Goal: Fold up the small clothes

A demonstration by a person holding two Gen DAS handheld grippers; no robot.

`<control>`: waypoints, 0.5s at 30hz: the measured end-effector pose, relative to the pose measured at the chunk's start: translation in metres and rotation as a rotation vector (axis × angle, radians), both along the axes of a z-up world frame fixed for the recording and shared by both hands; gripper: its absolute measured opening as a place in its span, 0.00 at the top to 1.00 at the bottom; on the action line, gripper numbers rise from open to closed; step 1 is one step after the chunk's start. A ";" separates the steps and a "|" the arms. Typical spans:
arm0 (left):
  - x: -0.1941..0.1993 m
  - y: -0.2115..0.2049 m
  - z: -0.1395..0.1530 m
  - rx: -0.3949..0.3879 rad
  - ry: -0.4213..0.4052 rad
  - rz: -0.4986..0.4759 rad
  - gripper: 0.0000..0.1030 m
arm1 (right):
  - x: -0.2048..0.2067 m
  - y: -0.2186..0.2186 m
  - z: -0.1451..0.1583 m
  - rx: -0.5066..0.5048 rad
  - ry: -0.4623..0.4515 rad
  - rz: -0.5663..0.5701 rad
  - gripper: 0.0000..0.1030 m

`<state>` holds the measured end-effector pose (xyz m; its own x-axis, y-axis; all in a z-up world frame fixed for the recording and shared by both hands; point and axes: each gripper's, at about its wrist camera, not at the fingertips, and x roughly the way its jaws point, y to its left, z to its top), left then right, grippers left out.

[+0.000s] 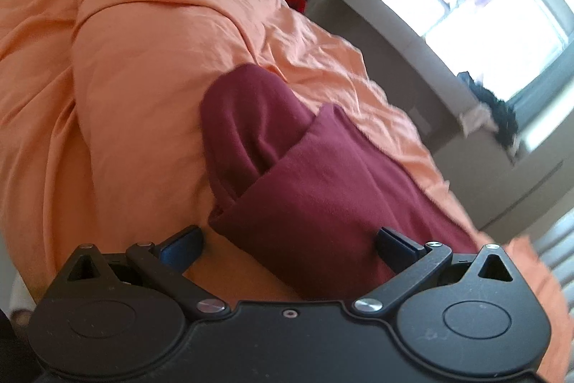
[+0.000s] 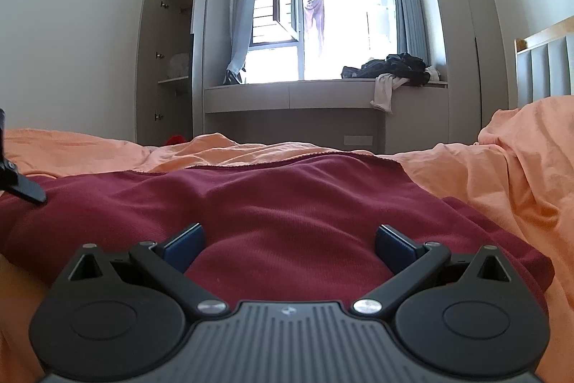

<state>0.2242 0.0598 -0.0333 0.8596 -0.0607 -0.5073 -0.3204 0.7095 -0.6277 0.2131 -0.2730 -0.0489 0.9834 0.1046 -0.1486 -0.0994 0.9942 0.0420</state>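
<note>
Maroon garment between spread tool fingers

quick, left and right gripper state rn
Left gripper: open, holding nothing, over the maroon garment.
Right gripper: open, holding nothing, low over the same garment.

A garment is spread on the bedsheet at lower centre of the right wrist view; behind it, a heap of clothes, seemingly, is piled on the window ledge at centre right.
</note>
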 end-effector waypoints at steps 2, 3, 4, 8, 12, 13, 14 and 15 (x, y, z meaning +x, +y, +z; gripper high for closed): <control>-0.003 -0.001 0.000 0.002 -0.002 0.026 0.01 | 0.000 -0.001 -0.001 0.004 -0.004 0.001 0.01; -0.002 -0.003 -0.001 0.012 0.010 0.025 0.01 | 0.000 -0.001 -0.001 0.005 -0.005 0.002 0.01; 0.000 -0.006 -0.002 0.025 0.026 0.020 0.01 | -0.001 -0.002 -0.002 0.005 -0.007 0.003 0.00; 0.003 -0.014 -0.002 0.063 0.045 0.013 0.01 | -0.002 -0.003 -0.004 0.009 -0.014 0.008 0.00; 0.001 -0.012 0.000 0.052 0.007 0.041 0.01 | -0.005 -0.003 -0.006 0.015 -0.022 0.007 0.00; 0.000 -0.014 0.003 0.078 -0.011 0.037 0.01 | -0.005 -0.003 -0.007 0.017 -0.024 0.007 0.00; -0.001 -0.017 0.006 0.107 -0.034 0.028 0.02 | -0.005 -0.003 -0.007 0.018 -0.025 0.006 0.00; -0.002 -0.021 0.009 0.141 -0.055 0.008 0.02 | -0.005 -0.003 -0.007 0.019 -0.025 0.006 0.00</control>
<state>0.2225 0.0383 -0.0239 0.8867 0.0144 -0.4622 -0.2939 0.7892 -0.5392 0.2077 -0.2762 -0.0560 0.9861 0.1129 -0.1216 -0.1065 0.9926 0.0581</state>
